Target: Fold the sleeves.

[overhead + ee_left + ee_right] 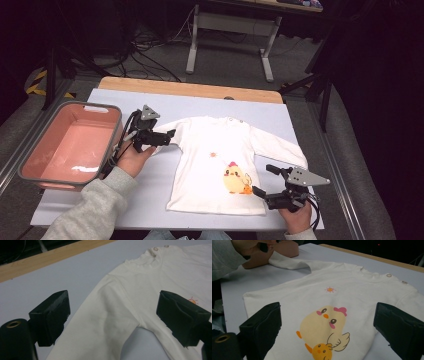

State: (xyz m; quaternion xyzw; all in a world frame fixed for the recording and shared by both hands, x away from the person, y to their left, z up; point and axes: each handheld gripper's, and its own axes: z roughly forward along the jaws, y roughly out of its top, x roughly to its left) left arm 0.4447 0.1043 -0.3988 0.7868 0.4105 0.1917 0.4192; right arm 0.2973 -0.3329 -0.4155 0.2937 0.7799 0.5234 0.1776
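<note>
High view: right tool (261, 181), jaws released, sits at the white long-sleeved shirt's (215, 160) hem, 5 o'clock. Shirt lies flat mid-counter (150, 197). Left tool (172, 135), released, straddles its sleeve, 10 o'clock. Pink tub (70, 145) at 9 o'clock.

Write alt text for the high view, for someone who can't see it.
A white child's shirt with a yellow chick print lies flat on a pale table. The left gripper is open at one sleeve, the right gripper open at the hem, and a pink bin sits at the left.
</note>
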